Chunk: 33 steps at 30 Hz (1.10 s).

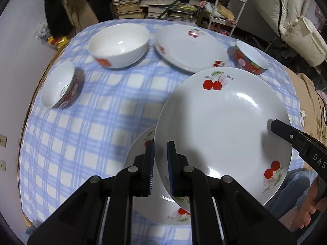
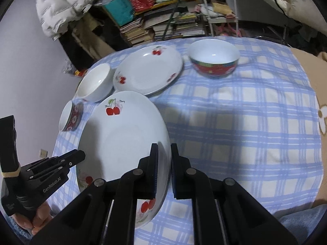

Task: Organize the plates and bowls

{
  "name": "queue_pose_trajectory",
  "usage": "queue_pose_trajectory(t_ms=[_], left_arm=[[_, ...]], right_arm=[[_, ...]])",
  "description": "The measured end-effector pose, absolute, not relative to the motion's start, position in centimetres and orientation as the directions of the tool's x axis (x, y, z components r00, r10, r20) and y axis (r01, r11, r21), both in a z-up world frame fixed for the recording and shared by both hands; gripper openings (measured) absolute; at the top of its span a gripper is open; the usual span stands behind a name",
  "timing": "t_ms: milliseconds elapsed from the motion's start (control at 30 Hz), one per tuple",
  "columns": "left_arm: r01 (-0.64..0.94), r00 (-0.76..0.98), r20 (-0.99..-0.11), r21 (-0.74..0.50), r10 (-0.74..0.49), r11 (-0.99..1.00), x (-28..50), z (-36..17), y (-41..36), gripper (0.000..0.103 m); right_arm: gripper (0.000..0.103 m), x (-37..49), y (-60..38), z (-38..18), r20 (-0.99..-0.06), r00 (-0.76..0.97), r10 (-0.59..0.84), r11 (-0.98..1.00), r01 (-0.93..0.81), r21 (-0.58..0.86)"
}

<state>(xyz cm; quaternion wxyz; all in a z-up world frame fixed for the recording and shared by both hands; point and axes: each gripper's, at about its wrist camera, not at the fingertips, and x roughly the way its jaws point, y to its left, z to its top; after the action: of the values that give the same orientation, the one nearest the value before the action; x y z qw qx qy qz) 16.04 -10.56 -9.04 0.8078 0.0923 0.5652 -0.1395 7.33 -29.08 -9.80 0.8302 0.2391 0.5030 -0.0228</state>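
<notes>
A white cherry-print plate (image 1: 220, 126) (image 2: 122, 138) hangs tilted above the checked tablecloth (image 1: 81, 143), held at opposite rims. My left gripper (image 1: 161, 145) (image 2: 81, 156) is shut on its left rim, and my right gripper (image 2: 164, 146) (image 1: 273, 124) is shut on its right rim. Directly below lies a second cherry plate (image 1: 137, 153), mostly hidden. A third cherry plate (image 1: 190, 47) (image 2: 147, 69) sits at the far side. Beside it stands a large white bowl (image 1: 119, 47) (image 2: 94, 83). One red patterned bowl (image 1: 249, 58) (image 2: 213, 61) stands far right, another (image 1: 61, 87) (image 2: 70, 118) at the left.
Beyond the table's far edge are stacked books under a shelf (image 1: 130, 4) and a white cart (image 1: 226, 6). A wall runs close along the left side. A person's hand (image 2: 38, 218) grips the left tool. Bare cloth (image 2: 245, 132) spreads on the right half of the table.
</notes>
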Motion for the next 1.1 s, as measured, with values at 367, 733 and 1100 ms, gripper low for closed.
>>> queue_pose_trajectory(t_ms=[367,733,1100], left_arm=[[0.264,0.32,-0.944,0.004,-0.083,0.965,14.8,-10.2,-6.1,0.011],[0.24,0.314,-0.945,-0.008,-0.085,0.971,13.9,-11.9,-4.2,0.011],[0.267,0.293,-0.954,0.026,-0.055,0.963,13.1,-13.9,-5.1,0.011]], right_arm=[[0.013,7.2,-23.9,-11.4,-0.857,0.472,0.205,0.925,0.194,0.328],[0.013,7.3,-22.1,-13.7,-0.879,0.427,0.212,0.932,0.183,0.314],[0.014,7.2,-22.1,-14.9,-0.901,0.394,0.181,0.939,0.203,0.277]])
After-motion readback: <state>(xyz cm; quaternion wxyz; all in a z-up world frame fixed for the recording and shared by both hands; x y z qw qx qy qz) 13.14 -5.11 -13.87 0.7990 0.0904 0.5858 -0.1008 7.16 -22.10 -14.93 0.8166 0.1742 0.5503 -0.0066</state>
